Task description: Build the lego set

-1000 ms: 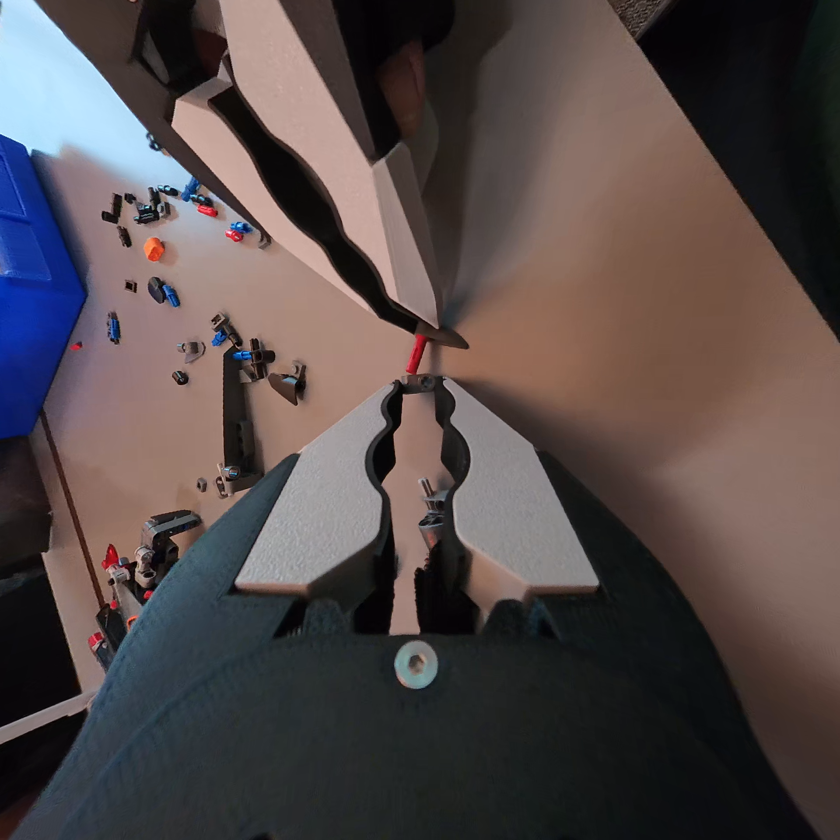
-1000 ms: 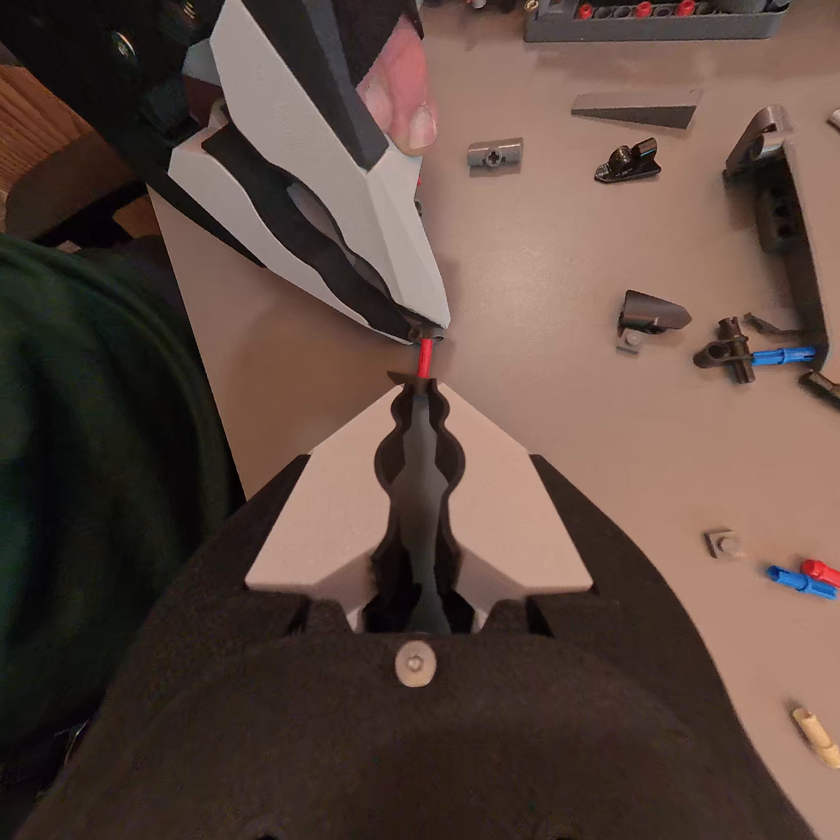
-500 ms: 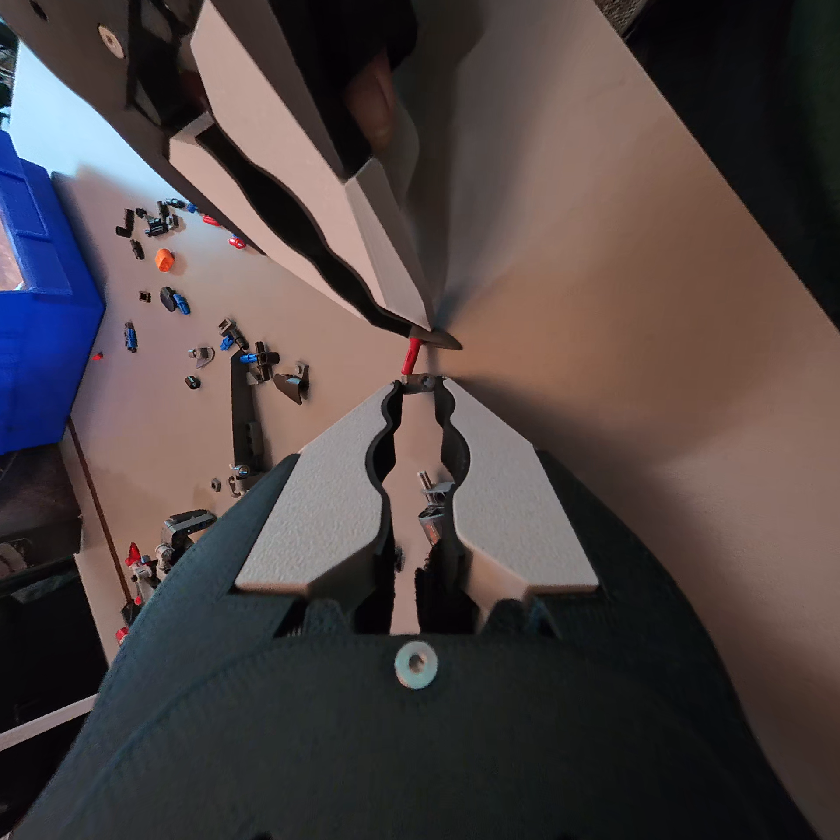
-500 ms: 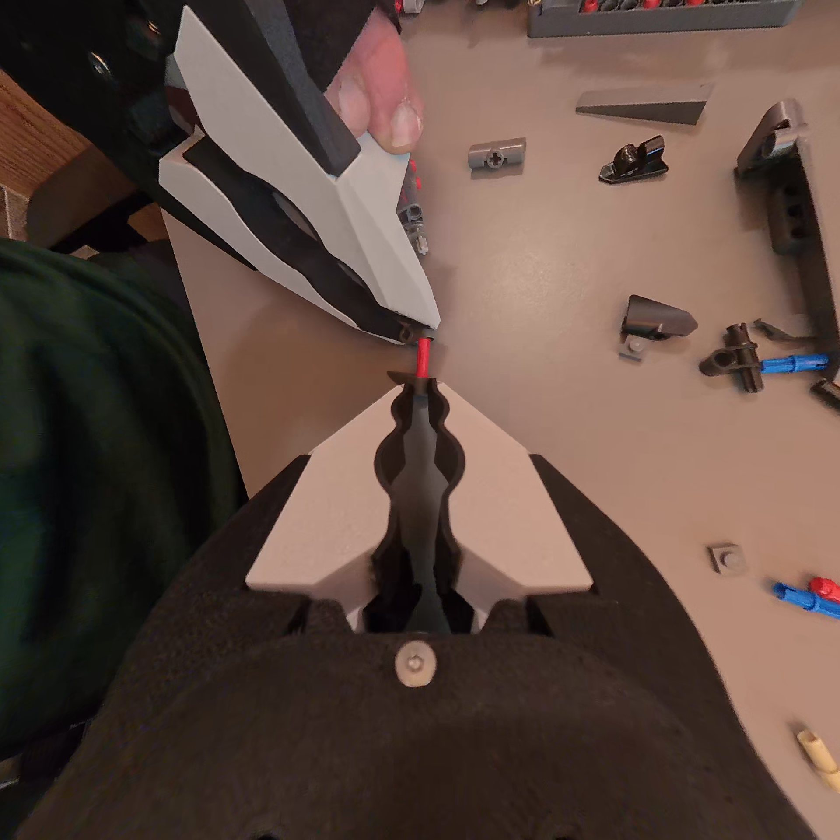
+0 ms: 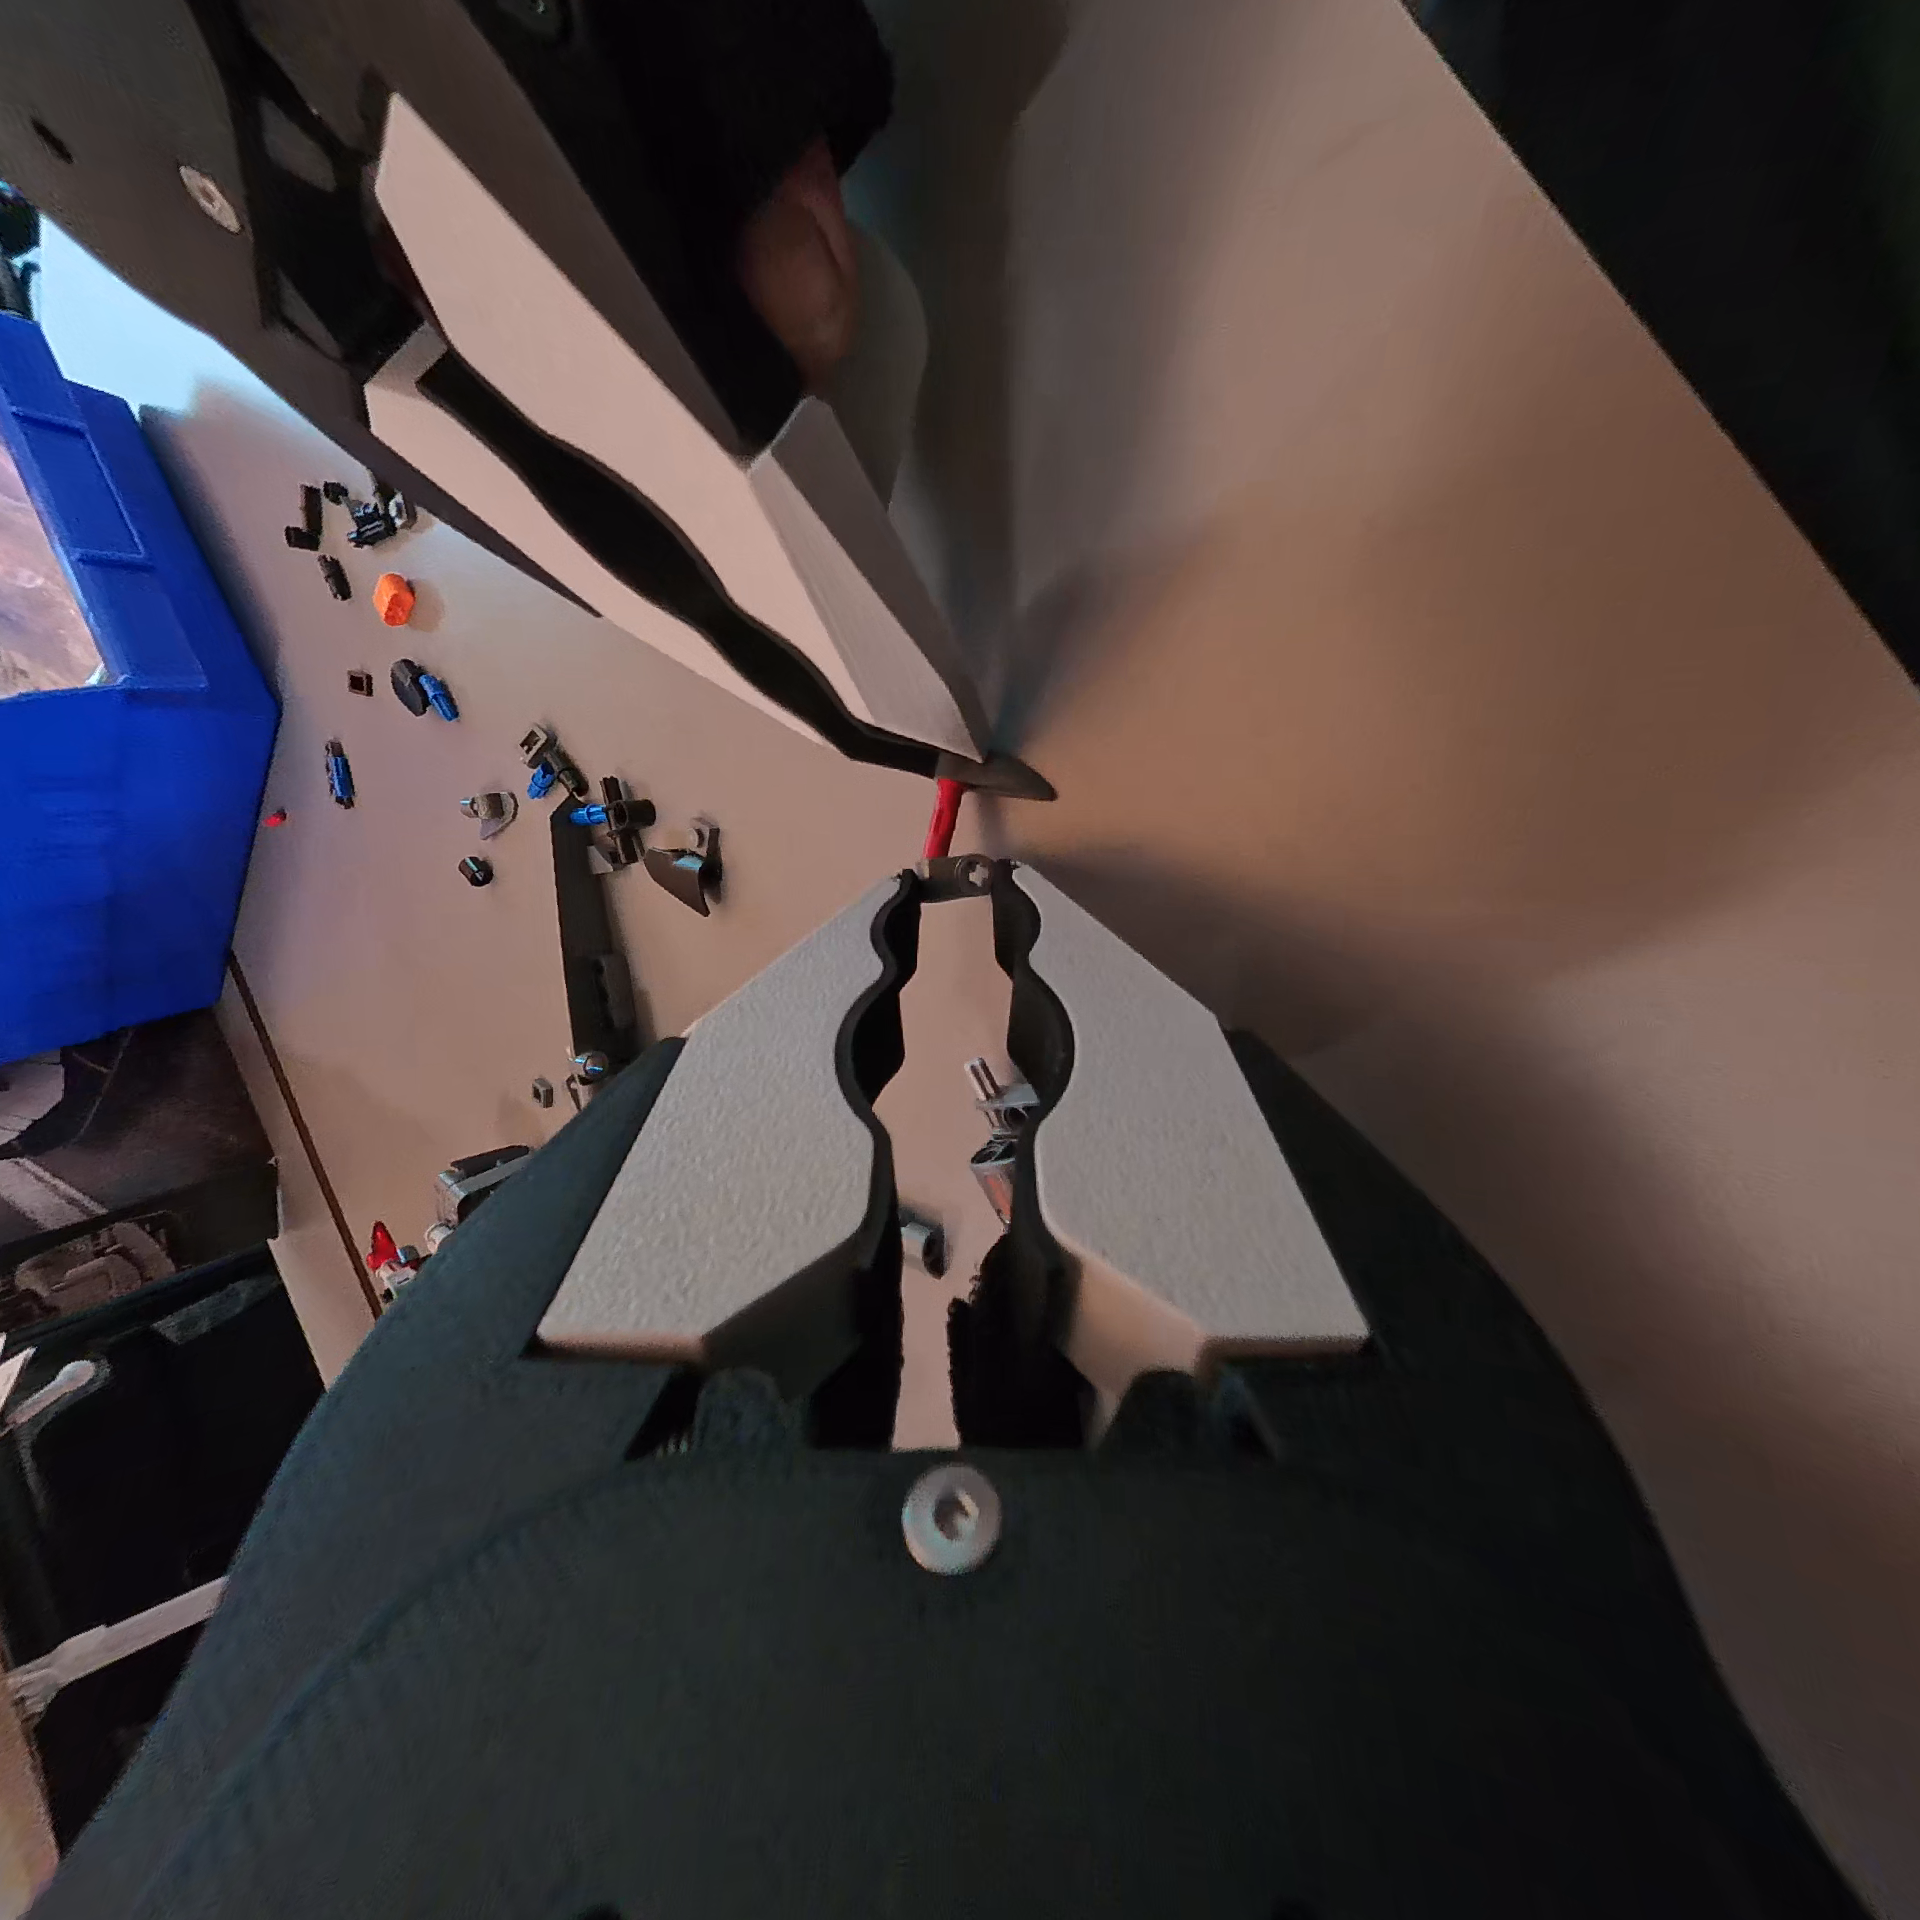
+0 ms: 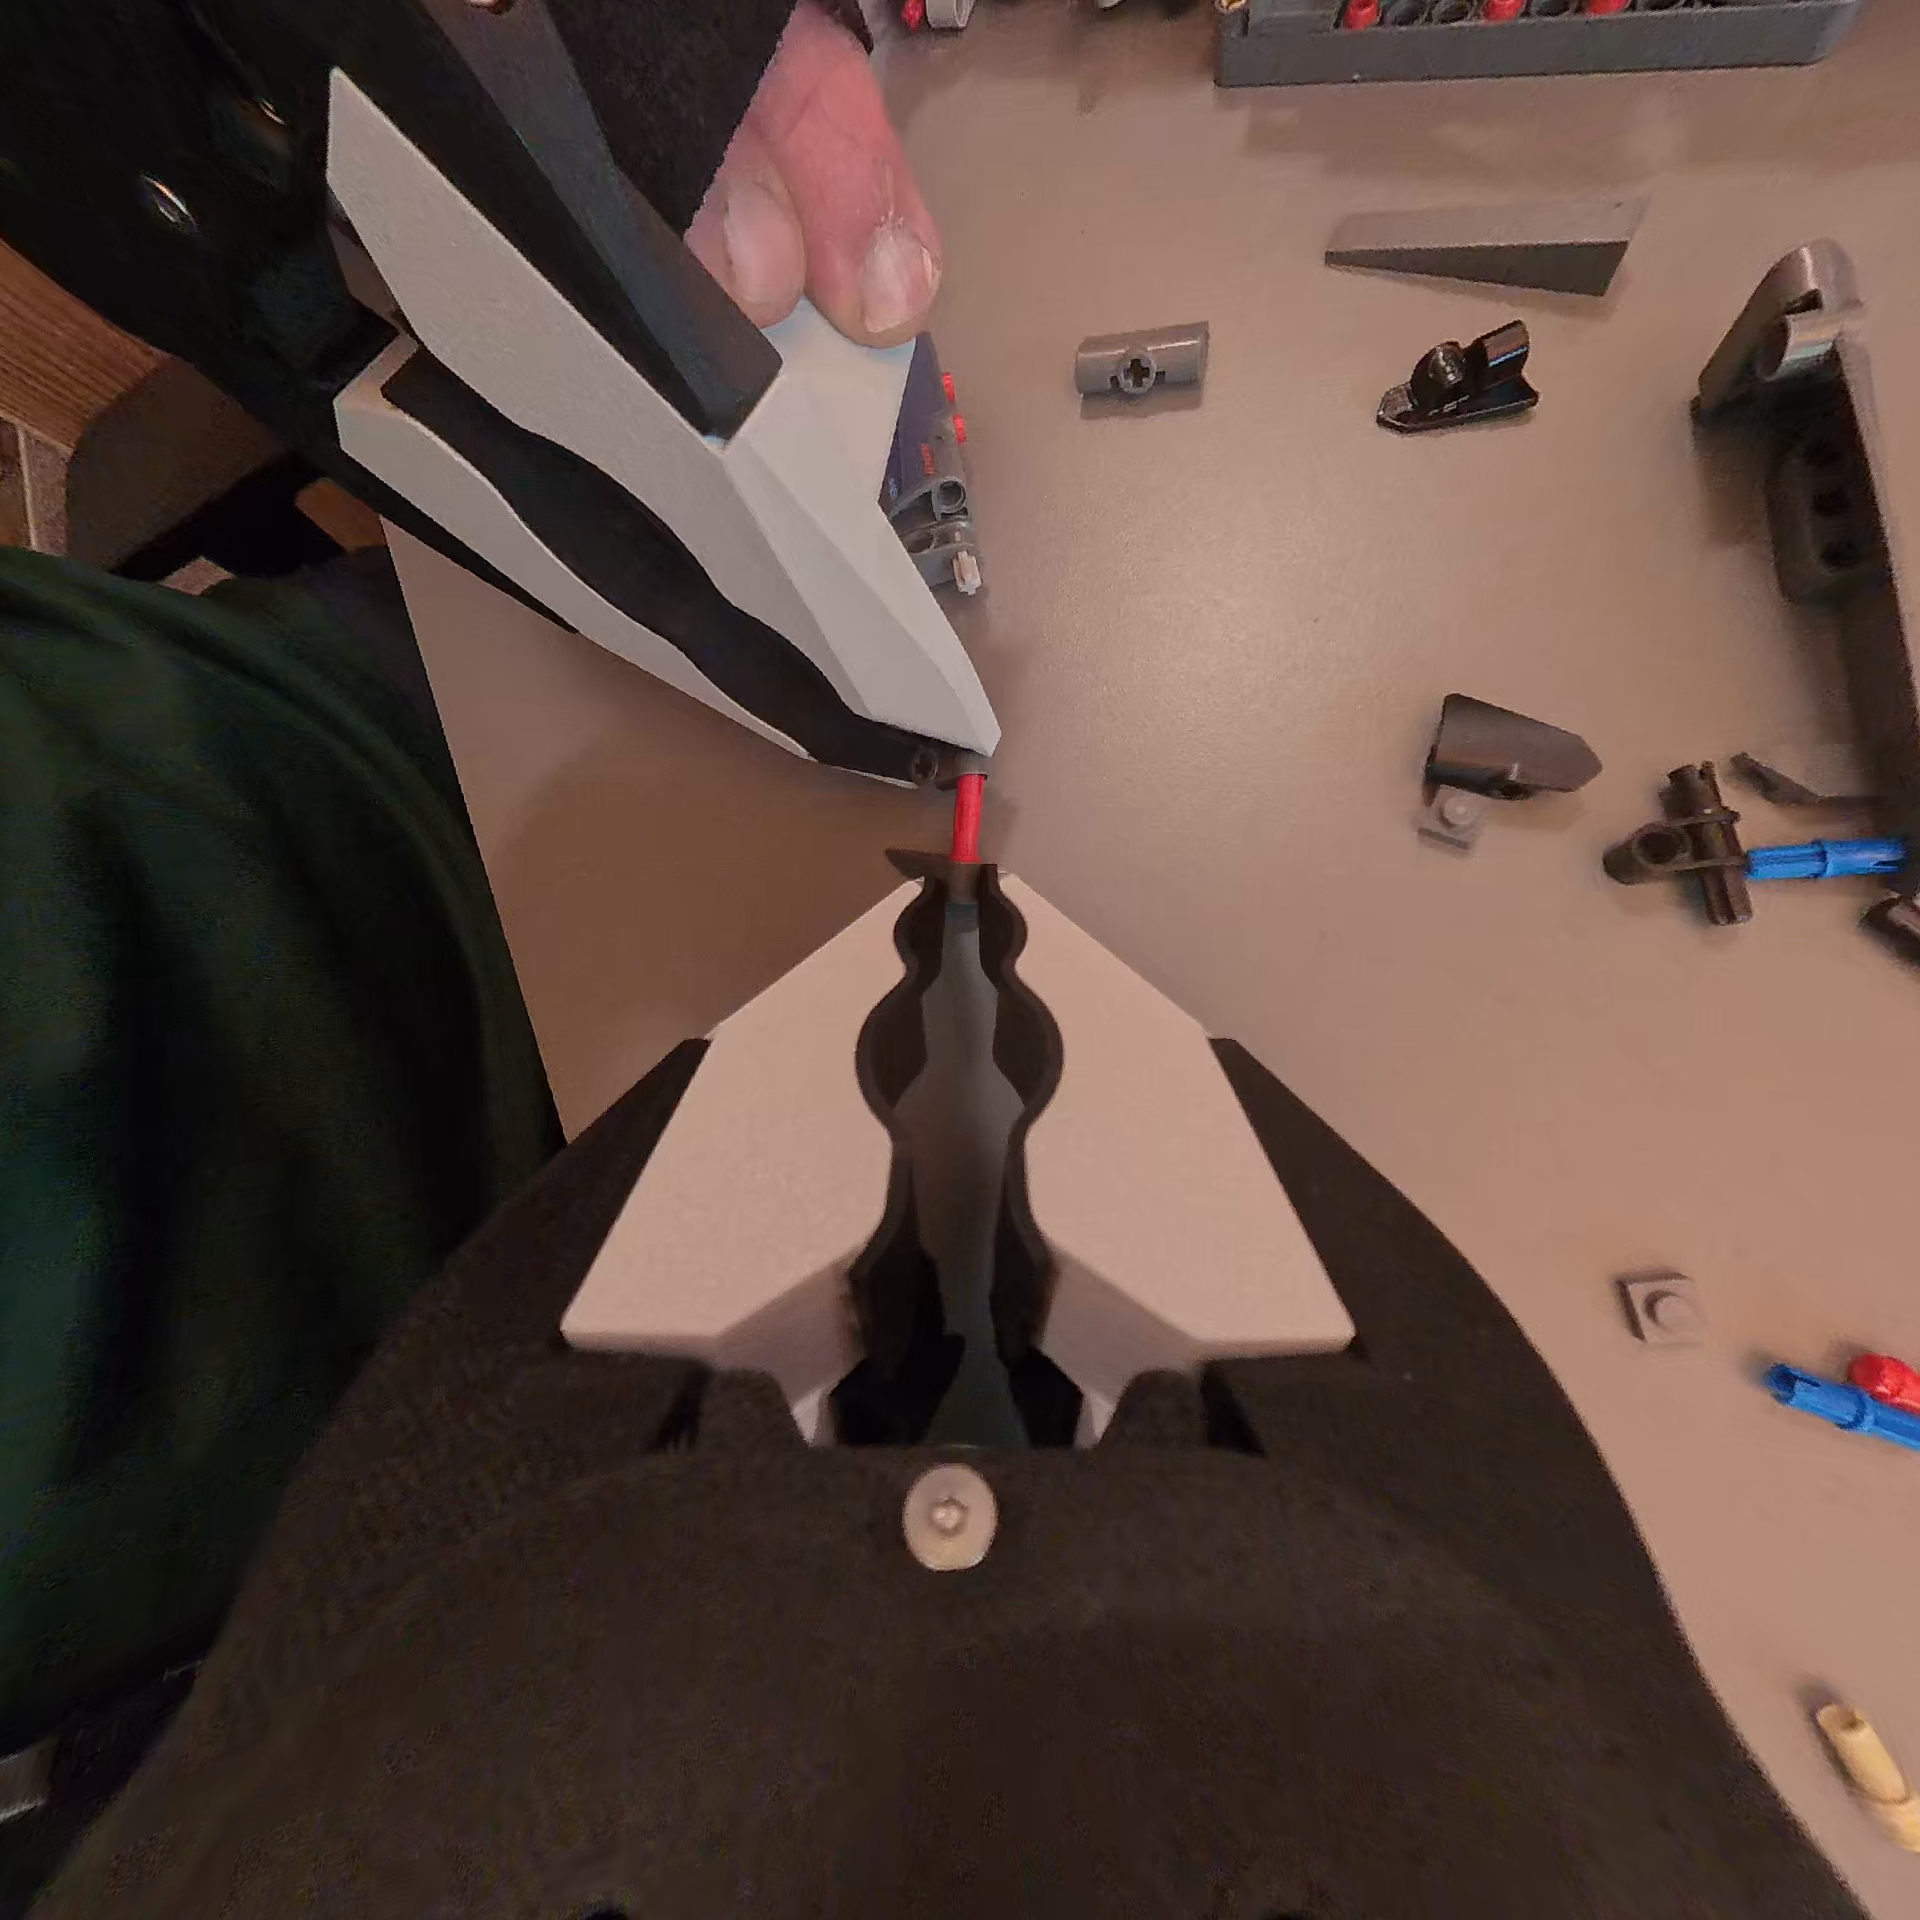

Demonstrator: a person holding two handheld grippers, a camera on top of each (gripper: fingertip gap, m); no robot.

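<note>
Grey connector is pinched at the left gripper tips; red axle is clamped by the right gripper. Both are held mid-air above the table, tip to tip, judged for insertion into 1 cross hole.

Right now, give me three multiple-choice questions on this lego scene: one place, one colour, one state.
1. Where is the red axle? A) beside the bin B) between both grippers' fingertips C) flat on the table
2. What colour is the bin? A) blue B) green C) yellow
3. The left gripper is: A) wide open B) shut on a grey connector C) lying on the table
Answers: B, it spans from the right gripper to the connector; A, plainly blue in the left wrist view; B, its fingers pinch the connector.
</note>
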